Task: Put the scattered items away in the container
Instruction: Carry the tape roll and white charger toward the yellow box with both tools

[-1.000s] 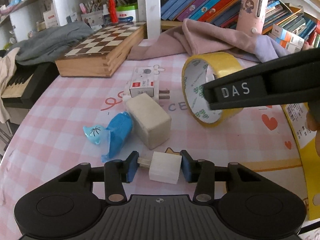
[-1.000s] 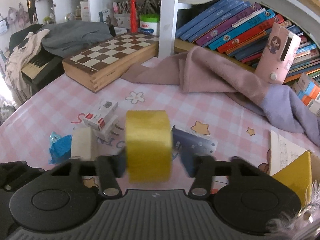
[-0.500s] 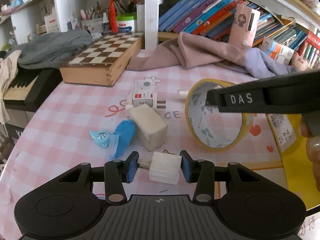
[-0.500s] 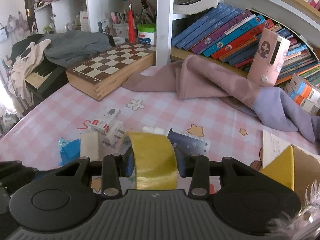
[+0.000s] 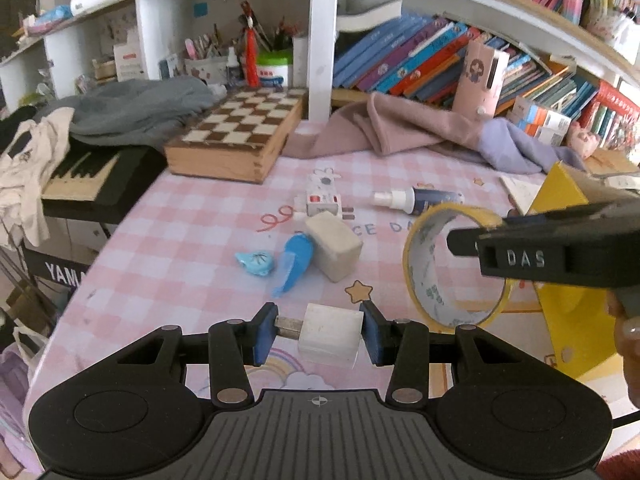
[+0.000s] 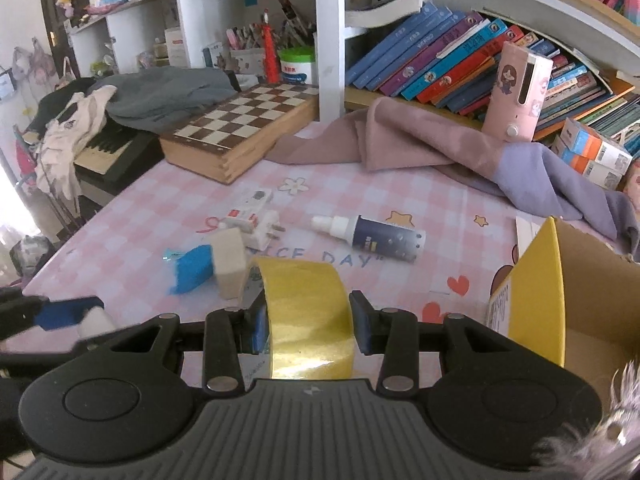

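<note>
One tape roll (image 6: 308,312), one white plug (image 5: 330,334) held; four items lie loose.

Pink checked table (image 6: 152,208), spray bottle (image 6: 372,236), chessboard (image 6: 244,124)

On your table (image 6: 152,216), the plug (image 6: 256,220) lies left of the bottle (image 6: 372,234); the block (image 6: 230,262) and wrapper (image 6: 192,270) lie nearer, leftward. The box (image 6: 536,292) stands at near right. The chessboard (image 6: 244,120) sits far left, the cloth (image 6: 420,140) far right, books (image 6: 440,64) behind it.
</note>
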`<state>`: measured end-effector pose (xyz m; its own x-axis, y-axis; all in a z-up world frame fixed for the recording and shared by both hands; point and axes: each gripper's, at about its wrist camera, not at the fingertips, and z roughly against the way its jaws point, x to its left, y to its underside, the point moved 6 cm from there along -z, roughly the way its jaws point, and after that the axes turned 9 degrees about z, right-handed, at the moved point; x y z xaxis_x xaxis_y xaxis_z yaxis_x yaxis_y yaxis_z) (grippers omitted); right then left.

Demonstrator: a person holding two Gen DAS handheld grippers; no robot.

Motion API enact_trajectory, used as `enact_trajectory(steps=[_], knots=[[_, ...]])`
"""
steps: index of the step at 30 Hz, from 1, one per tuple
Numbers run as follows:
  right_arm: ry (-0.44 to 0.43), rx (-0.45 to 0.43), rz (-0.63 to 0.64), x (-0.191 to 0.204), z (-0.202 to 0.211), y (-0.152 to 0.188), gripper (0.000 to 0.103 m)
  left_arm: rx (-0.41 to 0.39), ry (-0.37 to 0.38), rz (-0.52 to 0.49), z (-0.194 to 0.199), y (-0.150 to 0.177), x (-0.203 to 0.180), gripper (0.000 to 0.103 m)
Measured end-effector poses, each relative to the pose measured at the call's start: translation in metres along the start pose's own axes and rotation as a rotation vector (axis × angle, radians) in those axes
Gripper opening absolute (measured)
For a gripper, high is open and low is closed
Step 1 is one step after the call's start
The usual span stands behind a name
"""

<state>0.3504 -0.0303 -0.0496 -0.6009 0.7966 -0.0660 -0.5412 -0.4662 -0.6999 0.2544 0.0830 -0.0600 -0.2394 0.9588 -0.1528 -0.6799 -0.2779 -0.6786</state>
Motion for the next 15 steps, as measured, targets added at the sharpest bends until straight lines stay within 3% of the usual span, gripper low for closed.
enact_trajectory(steps=[15], knots=[[0.04, -0.058, -0.038, 0.023, 0.082, 0.02, 0.038, -0.091, 0.028, -0.025, 0.073, -0.001, 0.017, 0.043]])
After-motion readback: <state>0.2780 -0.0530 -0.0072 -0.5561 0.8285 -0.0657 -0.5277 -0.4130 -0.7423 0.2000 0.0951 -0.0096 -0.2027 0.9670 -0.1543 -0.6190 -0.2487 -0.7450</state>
